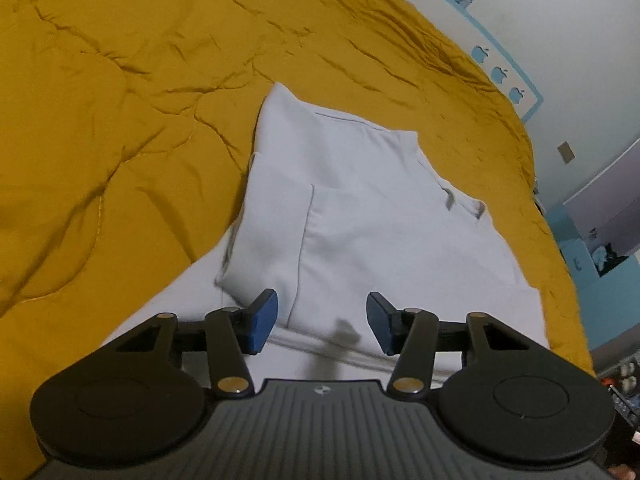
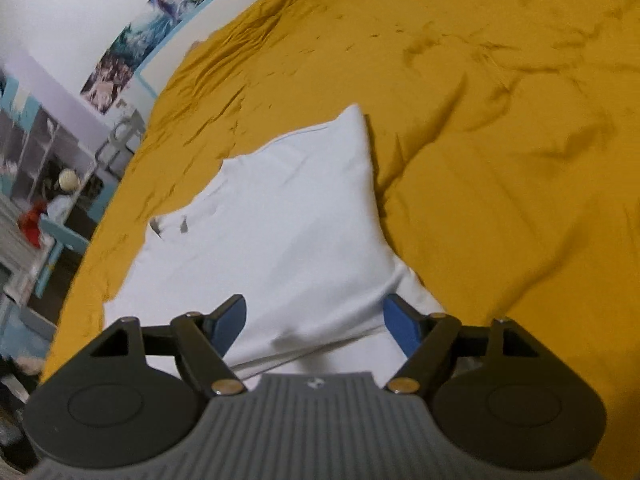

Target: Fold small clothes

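Observation:
A white garment lies partly folded on a mustard-yellow bedspread. One side panel is folded over the middle, and its collar points right. My left gripper is open and empty, just above the garment's near hem. In the right wrist view the same white garment lies ahead with its collar to the left. My right gripper is open and empty over the garment's near edge. Its blue pads hold no cloth.
The rumpled yellow bedspread fills most of both views. A white wall with blue trim and apple stickers runs along the bed's far side. Shelves with toys stand past the bed's edge.

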A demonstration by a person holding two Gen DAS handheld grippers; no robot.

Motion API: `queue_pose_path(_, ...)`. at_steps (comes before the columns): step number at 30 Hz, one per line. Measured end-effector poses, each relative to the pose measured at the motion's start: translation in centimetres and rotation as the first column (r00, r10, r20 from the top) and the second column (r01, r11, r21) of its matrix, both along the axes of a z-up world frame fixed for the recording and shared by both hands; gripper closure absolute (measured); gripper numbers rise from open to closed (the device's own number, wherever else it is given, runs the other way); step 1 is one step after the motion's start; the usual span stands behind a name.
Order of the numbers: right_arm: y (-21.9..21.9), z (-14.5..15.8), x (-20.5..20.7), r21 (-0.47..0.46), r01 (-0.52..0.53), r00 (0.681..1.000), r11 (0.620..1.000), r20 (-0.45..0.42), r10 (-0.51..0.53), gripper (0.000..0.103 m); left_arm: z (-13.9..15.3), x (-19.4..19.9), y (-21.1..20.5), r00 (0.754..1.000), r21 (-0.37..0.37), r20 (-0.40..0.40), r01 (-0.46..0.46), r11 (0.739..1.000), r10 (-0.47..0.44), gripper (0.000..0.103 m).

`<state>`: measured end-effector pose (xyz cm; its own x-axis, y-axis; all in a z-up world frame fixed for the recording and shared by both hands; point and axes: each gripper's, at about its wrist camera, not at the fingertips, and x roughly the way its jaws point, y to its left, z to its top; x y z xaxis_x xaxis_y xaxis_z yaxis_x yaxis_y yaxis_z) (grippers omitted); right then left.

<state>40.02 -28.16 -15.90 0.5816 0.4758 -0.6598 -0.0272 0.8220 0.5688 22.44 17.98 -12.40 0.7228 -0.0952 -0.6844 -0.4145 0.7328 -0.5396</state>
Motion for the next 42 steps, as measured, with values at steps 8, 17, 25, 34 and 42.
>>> queue_pose_path(8, -4.7, 8.7, -11.0, -0.049, -0.118, 0.979, 0.992, 0.162, 0.124, 0.031, 8.0, -10.3, -0.5, 0.948, 0.050, 0.197, 0.244, 0.968, -0.249, 0.034)
queue_pose_path(17, -12.0, 9.6, -23.2, -0.085, -0.169, 0.979, 0.982, 0.099, 0.177, 0.031, 7.8, -24.0, -1.5, 0.923, 0.119, 0.141, 0.343, 0.932, -0.358, 0.032)
queue_pose_path(25, -14.1, 6.5, -27.8, -0.027, -0.224, 0.974, 0.974, 0.009, 0.224, 0.031, 3.8, -27.6, 0.0, 0.958, -0.020, 0.084, 0.276, 0.961, -0.273, 0.032)
queue_pose_path(34, -12.6, 4.8, -29.3, -0.032, -0.248, 0.969, 0.968, -0.021, 0.248, 0.027, 0.5, -27.8, 1.5, 0.974, -0.171, 0.072, 0.226, 0.959, -0.217, 0.024)
queue_pose_path(42, -11.5, 3.9, -28.9, 0.002, -0.239, 0.971, 0.971, -0.018, 0.239, 0.026, -1.2, -26.4, 1.4, 0.964, -0.295, 0.140, 0.257, 0.920, -0.225, 0.015)
